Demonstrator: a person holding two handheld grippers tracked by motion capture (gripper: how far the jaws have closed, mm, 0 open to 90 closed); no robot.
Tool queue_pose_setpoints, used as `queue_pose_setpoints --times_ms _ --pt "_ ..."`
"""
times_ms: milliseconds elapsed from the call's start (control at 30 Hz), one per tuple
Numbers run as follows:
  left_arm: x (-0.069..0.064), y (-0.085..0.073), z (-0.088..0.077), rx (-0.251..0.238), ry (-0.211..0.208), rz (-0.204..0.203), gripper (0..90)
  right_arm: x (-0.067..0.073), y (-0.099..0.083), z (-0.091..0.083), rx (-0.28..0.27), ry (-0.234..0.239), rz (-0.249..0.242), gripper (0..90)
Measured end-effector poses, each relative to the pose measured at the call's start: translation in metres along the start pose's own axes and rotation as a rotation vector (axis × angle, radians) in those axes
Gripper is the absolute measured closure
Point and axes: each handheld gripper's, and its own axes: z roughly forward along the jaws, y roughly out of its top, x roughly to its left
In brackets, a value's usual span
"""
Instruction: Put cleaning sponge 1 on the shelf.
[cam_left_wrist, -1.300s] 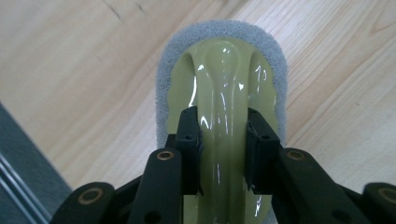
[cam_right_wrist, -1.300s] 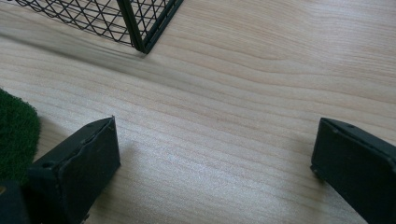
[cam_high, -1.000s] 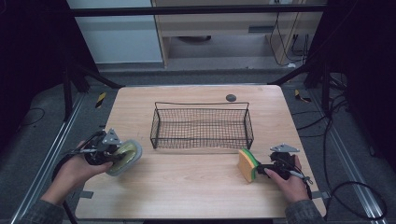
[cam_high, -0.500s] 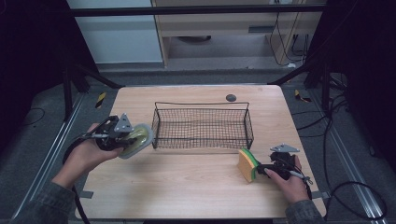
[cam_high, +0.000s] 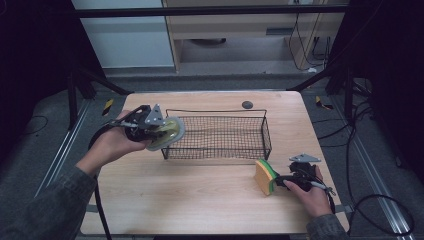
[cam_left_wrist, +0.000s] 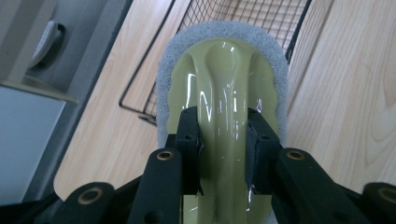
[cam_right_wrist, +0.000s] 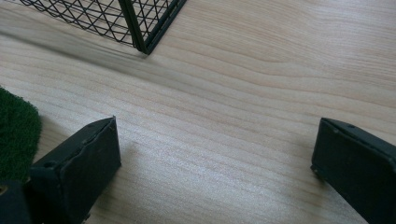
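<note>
My left gripper (cam_high: 156, 131) is shut on a pale green scrubber (cam_high: 169, 133) with a grey pad rim, held in the air at the left end of the black wire basket (cam_high: 215, 111). In the left gripper view the jaws (cam_left_wrist: 223, 142) clamp the scrubber's raised glossy ridge (cam_left_wrist: 224, 79), with the basket (cam_left_wrist: 261, 18) beyond it. My right gripper (cam_high: 279, 181) rests low on the table at the front right, beside a yellow-and-green sponge (cam_high: 264, 176) standing on its edge. Its jaws (cam_right_wrist: 215, 140) stand wide apart over bare wood. The sponge's green face (cam_right_wrist: 14, 135) lies outside the left jaw.
A small dark round disc (cam_high: 247, 104) lies on the wooden table (cam_high: 200, 200) behind the basket. A basket corner (cam_right_wrist: 140, 23) stands ahead of the right gripper. Black frame posts flank the table, and cables trail on the floor at right.
My left hand has lifted the scrubber and carried it from the front left of the table up to the basket's left end. The right hand and the sponge have stayed put.
</note>
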Motion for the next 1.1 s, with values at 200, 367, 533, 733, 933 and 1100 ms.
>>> queue_pose_setpoints --times_ms 200,367,533,733,933,1100 --pt "0.015 0.023 0.015 0.002 0.036 0.053 70.6 -0.001 -0.001 -0.001 -0.005 0.005 0.000 2.2" --pt "0.016 0.033 0.028 0.014 0.077 0.073 70.6 -0.004 -0.003 -0.003 -0.005 0.016 -0.015 3.2" --pt "0.013 0.041 0.035 0.033 0.080 0.105 70.6 -0.003 -0.004 -0.005 -0.003 0.015 -0.007 3.1" --pt "0.010 0.048 0.043 -0.017 0.084 0.121 70.6 -0.003 -0.003 -0.003 0.001 0.008 -0.016 1.5" --pt "0.002 0.051 0.048 0.012 0.080 0.148 70.5 -0.003 -0.003 -0.003 0.000 0.006 -0.014 1.6" --pt "0.001 0.050 0.053 0.040 0.087 0.173 70.5 -0.002 -0.003 -0.003 0.000 0.003 -0.010 1.5"
